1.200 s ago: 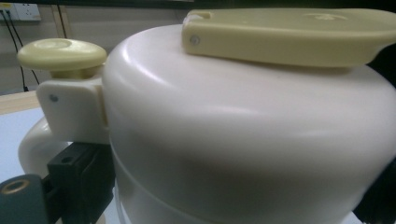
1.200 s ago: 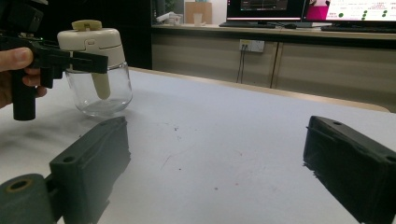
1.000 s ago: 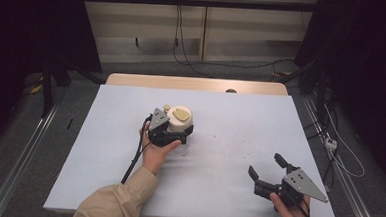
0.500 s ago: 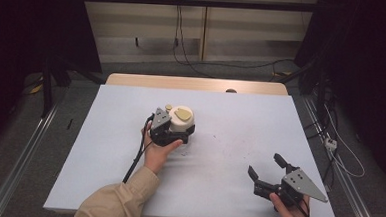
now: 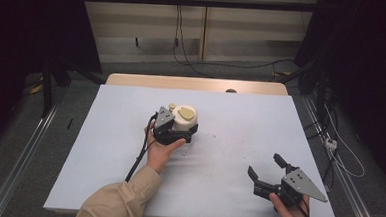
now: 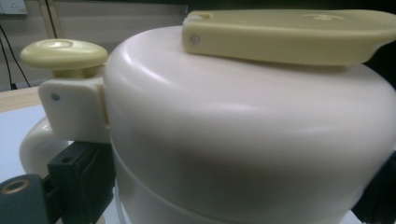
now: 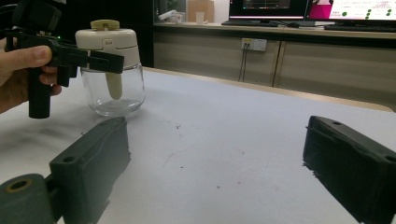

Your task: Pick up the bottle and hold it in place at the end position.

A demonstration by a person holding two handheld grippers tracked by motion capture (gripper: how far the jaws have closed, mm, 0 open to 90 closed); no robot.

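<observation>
A clear glass jar with a cream plastic lid (image 5: pixel 184 119) stands upright mid-table. A yellowish flap tops the lid.

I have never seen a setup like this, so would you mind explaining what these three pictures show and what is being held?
No robot here: a person at a white table holds a hand-operated tool in each hand, each ending in two black jaws.

The high view looks down from above the person's side. The other two pictures come from small cameras riding on each tool, looking along its jaws.

On the table stands a small glass jar with a cream lid, a flip cap and a push knob on top. The left tongs are closed around the lid; the left gripper view shows it close up.

The right tongs rest near the table's right front, jaws wide apart, holding nothing. Their camera sees the jar and the left hand across the table.
</observation>
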